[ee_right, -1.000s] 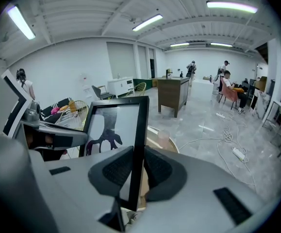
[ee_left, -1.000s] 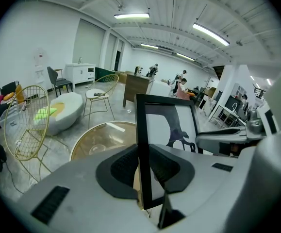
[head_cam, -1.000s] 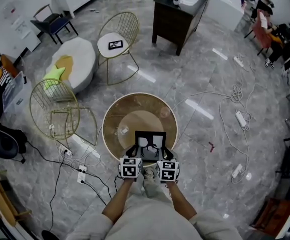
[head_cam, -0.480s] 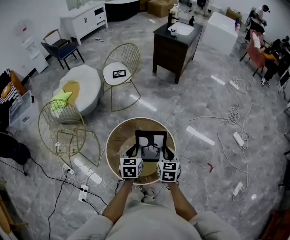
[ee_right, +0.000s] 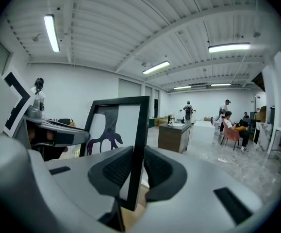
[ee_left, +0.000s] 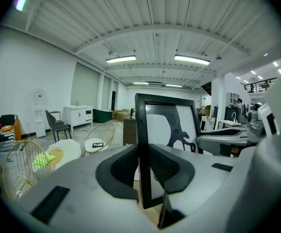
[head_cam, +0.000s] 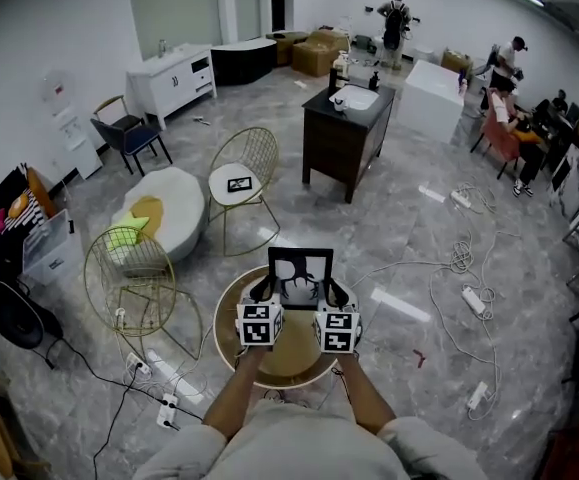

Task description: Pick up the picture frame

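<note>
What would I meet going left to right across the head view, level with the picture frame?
gold wire chair → left gripper → picture frame → right gripper → white power strip

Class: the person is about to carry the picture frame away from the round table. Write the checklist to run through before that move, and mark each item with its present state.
1. Hold of the left gripper: its fingers are shut on the left edge of the picture frame. Ok.
2. Hold of the right gripper: its fingers are shut on the frame's right edge. Ok.
3. Frame upright and level between the two grippers. Ok.
4. Frame's bottom edge clear of the round table. Cannot tell.
5. Floor free for stepping. Not ok: cables lie to the right.
</note>
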